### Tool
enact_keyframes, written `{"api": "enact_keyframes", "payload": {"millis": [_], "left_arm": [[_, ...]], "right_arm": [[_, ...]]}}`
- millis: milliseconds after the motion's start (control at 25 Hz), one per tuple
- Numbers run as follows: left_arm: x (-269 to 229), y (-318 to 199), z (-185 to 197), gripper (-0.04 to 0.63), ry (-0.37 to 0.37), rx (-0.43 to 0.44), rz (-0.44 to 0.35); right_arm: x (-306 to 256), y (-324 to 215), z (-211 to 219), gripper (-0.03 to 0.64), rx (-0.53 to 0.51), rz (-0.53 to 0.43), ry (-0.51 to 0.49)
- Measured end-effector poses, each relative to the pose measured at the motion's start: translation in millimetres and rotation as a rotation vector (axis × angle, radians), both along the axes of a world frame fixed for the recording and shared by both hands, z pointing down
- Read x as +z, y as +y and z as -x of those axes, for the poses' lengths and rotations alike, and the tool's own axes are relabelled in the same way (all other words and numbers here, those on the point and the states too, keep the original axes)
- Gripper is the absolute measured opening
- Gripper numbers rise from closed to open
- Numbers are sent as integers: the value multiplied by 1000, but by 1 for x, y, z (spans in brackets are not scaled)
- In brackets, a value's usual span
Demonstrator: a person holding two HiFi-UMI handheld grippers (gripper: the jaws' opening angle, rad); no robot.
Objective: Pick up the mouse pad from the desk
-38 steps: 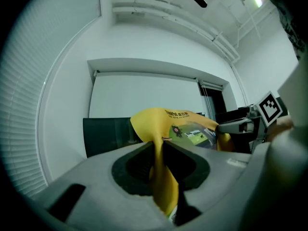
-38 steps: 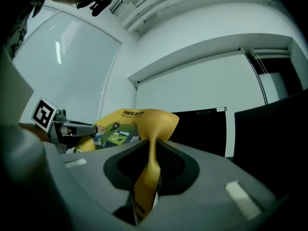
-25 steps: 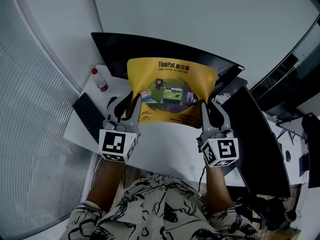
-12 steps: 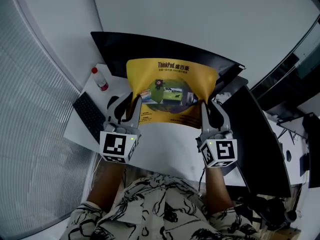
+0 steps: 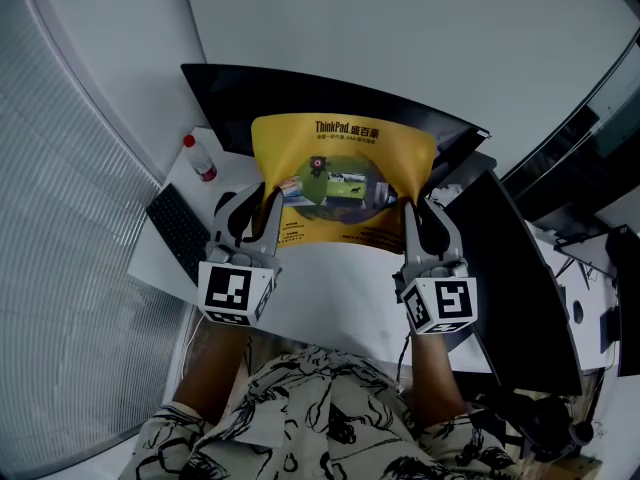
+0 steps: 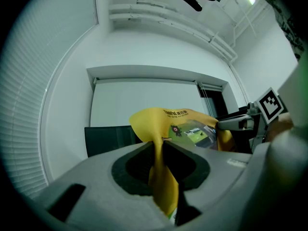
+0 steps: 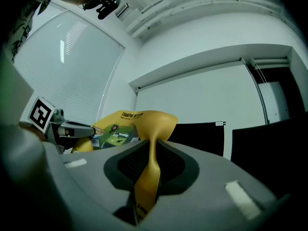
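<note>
Nearest the camera is the person's patterned shirt (image 5: pixel 320 418), with two forearms reaching out from it. Each holds one gripper, and each gripper carries one cube with square markers, so there are two cubes: one (image 5: pixel 236 291) behind the left fingers and one (image 5: pixel 443 304) behind the right.

The left gripper (image 5: pixel 262 206) has its two fingers (image 6: pixel 132 170) pressed onto a fold of the one yellow mouse pad (image 5: pixel 340 183), pinching its left edge. The right gripper (image 5: pixel 413 213) does the same on the right edge, and its two fingers (image 7: pixel 168 165) clamp the yellow sheet so that a strip hangs below them. The pad is stretched between the two pairs of fingers, printed face towards the person, and rises above the fingertips, clear of the white counter (image 5: pixel 330 288) under them.

To the outer side of the left fingers lies one dark keyboard (image 5: pixel 180 230). Just beyond it stands one clear bottle with a red cap (image 5: pixel 200 160).

There are two dark monitors. One (image 5: pixel 230 108) is beyond the fingers, behind the pad, and the other (image 5: pixel 510 268) is to the outer side of the right fingers. A pale wall (image 5: pixel 400 38) lies farthest off.
</note>
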State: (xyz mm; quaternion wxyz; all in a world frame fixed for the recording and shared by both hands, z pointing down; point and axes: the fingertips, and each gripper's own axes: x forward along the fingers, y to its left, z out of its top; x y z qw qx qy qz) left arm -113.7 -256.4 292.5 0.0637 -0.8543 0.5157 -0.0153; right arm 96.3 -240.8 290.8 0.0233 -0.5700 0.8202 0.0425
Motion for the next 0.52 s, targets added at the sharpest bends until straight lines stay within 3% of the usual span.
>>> {"api": "enact_keyframes", "payload": {"millis": [520], "left_arm": [[3, -1, -1, 78, 6, -4, 3]], "right_arm": [[-2, 0, 0, 63, 5, -10, 7]]}}
